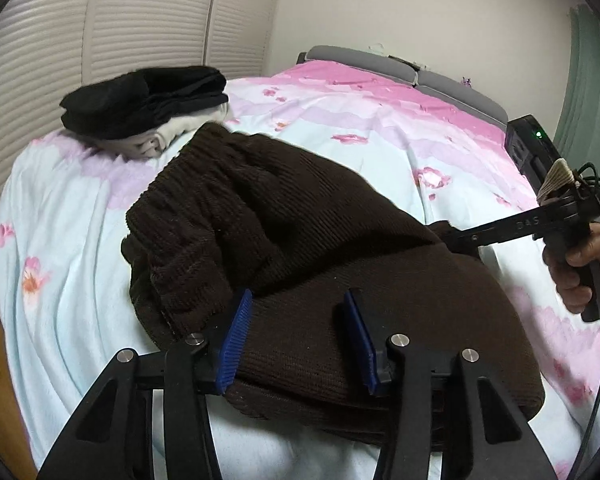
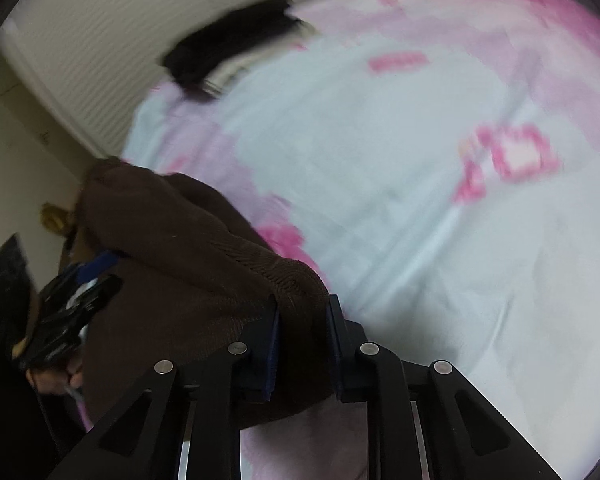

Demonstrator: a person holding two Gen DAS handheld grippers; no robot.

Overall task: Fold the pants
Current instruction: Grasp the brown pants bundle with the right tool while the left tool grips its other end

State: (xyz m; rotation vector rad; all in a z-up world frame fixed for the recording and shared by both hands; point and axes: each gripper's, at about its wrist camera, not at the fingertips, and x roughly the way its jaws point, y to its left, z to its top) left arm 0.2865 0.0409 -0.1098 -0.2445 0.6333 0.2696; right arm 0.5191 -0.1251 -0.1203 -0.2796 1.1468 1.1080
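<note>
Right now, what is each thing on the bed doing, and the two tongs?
Dark brown corduroy pants: partly folded, bunched on the bed.
Pile of black and white clothes: folded, stacked beyond the pants.
Pink and pale blue flowered bed cover: spread out, wrinkled.
Left tongs: open, straddling the pants' edge.
Right tongs: shut on a fold of the pants.

brown ribbed corduroy pants: one pair
black two-finger grippers with blue pads: two, left gripper and right gripper
hands gripping a black handle: one hand clearly seen
piles of folded black and white clothes: one
beds with pale blue and pink flowered sheet: one
</note>
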